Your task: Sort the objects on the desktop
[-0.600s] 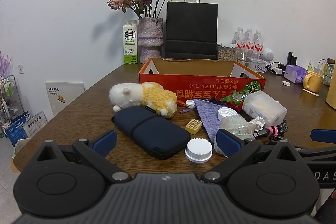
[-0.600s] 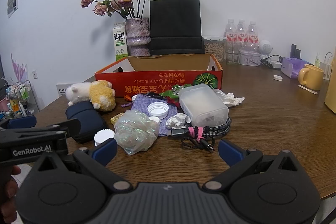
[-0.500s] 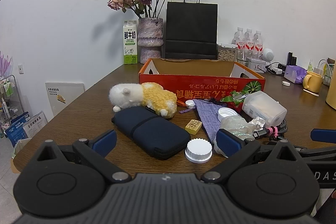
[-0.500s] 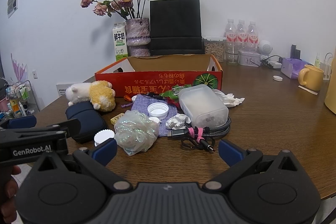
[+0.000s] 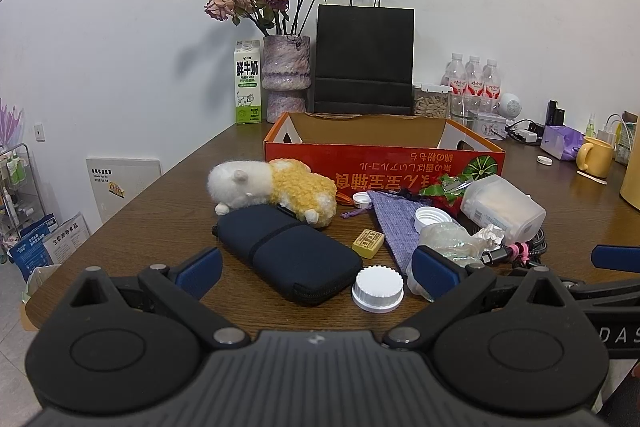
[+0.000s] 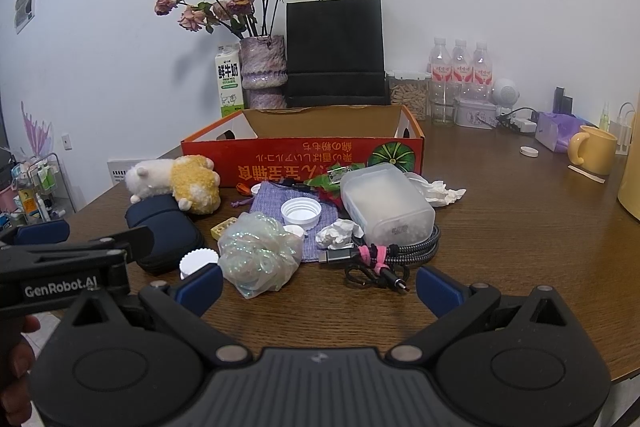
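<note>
White cap (image 5: 377,288) could skid off the worktop (image 6: 520,227) if nudged; left gripper (image 5: 316,269) and right gripper (image 6: 320,285) hover spread, empty.

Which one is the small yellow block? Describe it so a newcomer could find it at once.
Start at the red cardboard box in the middle of the table, then drop to the clutter in front of it. Between the dark blue zip case and the purple woven cloth lies the small yellow block. It is the only hard, boxy yellow piece there; the yellow-and-white plush behind is fluffy.
</note>
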The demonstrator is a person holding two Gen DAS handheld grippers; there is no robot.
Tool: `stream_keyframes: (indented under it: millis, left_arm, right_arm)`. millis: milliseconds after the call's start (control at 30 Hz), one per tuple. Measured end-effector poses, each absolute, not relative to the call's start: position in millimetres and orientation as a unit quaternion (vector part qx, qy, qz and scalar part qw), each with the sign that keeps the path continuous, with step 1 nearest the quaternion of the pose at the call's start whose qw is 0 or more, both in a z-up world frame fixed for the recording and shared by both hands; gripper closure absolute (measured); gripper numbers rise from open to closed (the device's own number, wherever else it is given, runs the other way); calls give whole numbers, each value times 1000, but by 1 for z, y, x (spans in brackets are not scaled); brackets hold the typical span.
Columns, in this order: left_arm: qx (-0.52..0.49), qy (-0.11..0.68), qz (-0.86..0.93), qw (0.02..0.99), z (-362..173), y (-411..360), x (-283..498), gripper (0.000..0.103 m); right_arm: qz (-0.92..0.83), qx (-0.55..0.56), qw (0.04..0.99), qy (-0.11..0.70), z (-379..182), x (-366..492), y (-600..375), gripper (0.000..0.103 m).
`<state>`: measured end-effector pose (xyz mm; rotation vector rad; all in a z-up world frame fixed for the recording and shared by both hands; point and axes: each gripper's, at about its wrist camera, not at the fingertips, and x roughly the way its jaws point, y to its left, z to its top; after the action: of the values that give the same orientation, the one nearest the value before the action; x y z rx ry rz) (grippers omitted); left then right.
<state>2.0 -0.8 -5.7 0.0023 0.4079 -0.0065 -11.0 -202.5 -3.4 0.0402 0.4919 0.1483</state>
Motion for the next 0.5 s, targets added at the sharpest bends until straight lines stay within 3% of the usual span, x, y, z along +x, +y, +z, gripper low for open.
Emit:
stream_keyframes:
  millis: [500]
  left_arm:
    - [1, 203, -3, 979, -5, -1, 2, 0]
  right_arm:
    - [74, 20, 967, 244, -2, -11, -203, 0]
